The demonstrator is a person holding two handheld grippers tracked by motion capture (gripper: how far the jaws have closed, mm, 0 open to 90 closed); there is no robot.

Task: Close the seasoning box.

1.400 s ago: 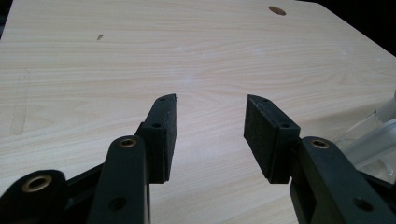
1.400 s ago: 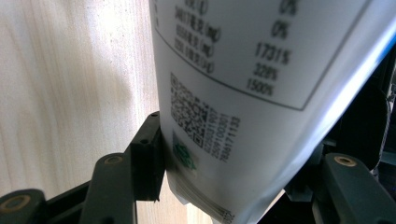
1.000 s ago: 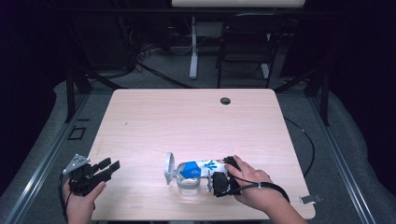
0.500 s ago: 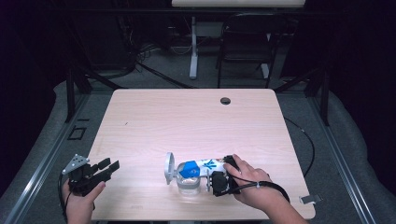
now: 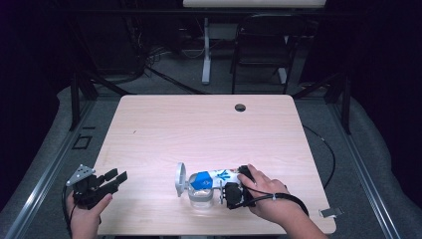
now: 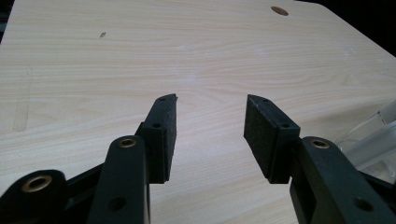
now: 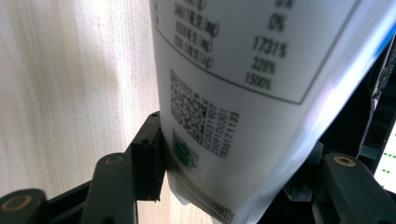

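Evidently nothing has shifted over the last second: both hands, the pouch and the jar lie exactly as in the earlier high views. Judged from that, the work is in a hold, most likely a pour in progress or about to begin, not a move.

Lower left of the high view: left tongs point(image 5: 117, 179) hang over the table's point(image 5: 149, 129) near left corner, jaws apart with nothing between them; their own view confirms bare wood in the gap.

Lower centre-right: right tongs point(image 5: 228, 192) are clamped on the pouch point(image 5: 216, 176). In the right gripper view the printed back of the pouch sits between the jaws, one pad pressed against it.

The pouch lies nearly level, its blue end over the mouth of the jar point(image 5: 200, 195), apparently touching the rim.

Containers:
- Jar: clear, upright, near the table's front edge. Its lid point(image 5: 179, 178) stands swung open on the left side. Contents not discernible; it looks empty or nearly so.
- Pouch: fill unknown; no stream or spill visible.

Farther up, the table is bare save a cable hole point(image 5: 240, 107). A chair point(image 5: 259, 55) stands beyond.
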